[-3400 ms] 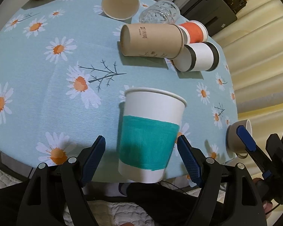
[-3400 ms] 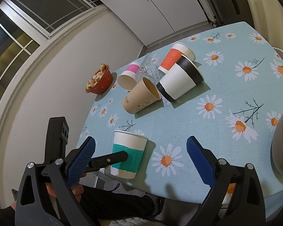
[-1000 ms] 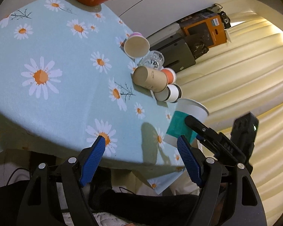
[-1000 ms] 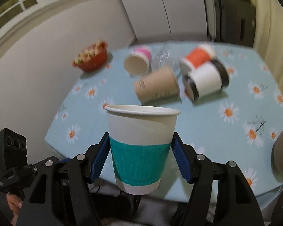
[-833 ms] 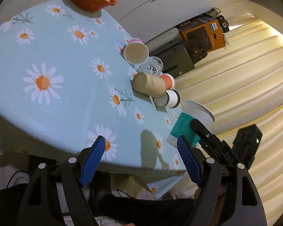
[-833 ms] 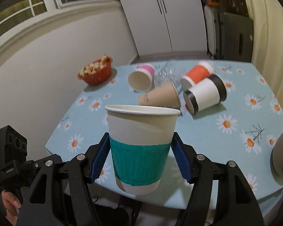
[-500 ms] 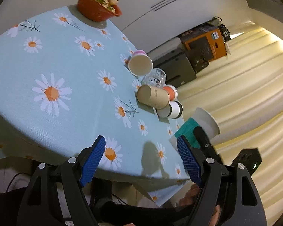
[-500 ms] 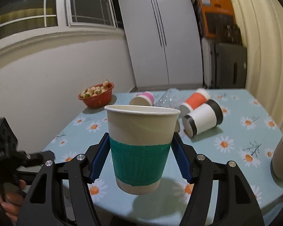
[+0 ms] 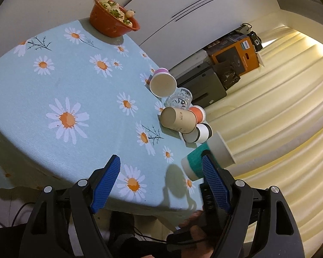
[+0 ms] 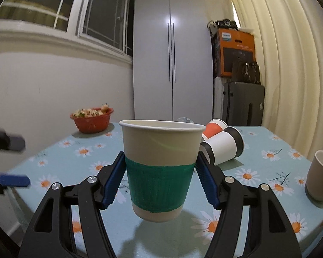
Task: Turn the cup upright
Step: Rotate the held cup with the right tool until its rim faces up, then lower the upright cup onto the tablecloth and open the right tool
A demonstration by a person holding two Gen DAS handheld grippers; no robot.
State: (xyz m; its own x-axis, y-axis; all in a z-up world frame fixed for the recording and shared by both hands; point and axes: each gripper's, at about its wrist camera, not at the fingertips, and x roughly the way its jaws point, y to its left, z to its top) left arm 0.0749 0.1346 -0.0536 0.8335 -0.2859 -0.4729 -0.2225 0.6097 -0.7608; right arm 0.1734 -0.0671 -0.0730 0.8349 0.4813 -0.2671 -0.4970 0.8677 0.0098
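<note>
1. Daisy-print tablecloth (image 10: 258,195) in light blue covers the table; a white cabinet (image 10: 172,49) stands behind it and cream curtains (image 10: 290,64) hang to the right.
2. Landmark: the red bowl (image 10: 92,123) at the far left corner of the table, filled with food.
3. Green cup (image 10: 160,172): white paper with a green band. It is upright, mouth up, and held above the tablecloth, in front of the bowl and to its right. Its shadow lies on the cloth directly below the base.
4. Right gripper (image 10: 160,178): both blue pads (image 10: 113,180) press the green band from opposite sides; the cup is clamped.
5. Left gripper (image 9: 161,182): jaws spread wide with nothing between them. It hangs over the near table edge, on the bowl's side of the green cup. In the right wrist view only its blurred tip shows at the left edge.
6. Tipped cups, right of the bowl:
   - pink cup (image 9: 162,81), on its side, nearest the bowl;
   - glass (image 9: 179,100), just beyond the pink cup; whether upright, cannot tell;
   - brown cup (image 9: 179,120), on its side;
   - orange cup (image 10: 214,129), on its side, touching the brown cup;
   - black-banded cup (image 10: 222,148), on its side, beside the orange cup.
7. Grey cup (image 10: 320,176): upright at the right edge, farthest from the bowl.
8. Orange box (image 10: 235,53): stacked on dark cases beside the cabinet.
</note>
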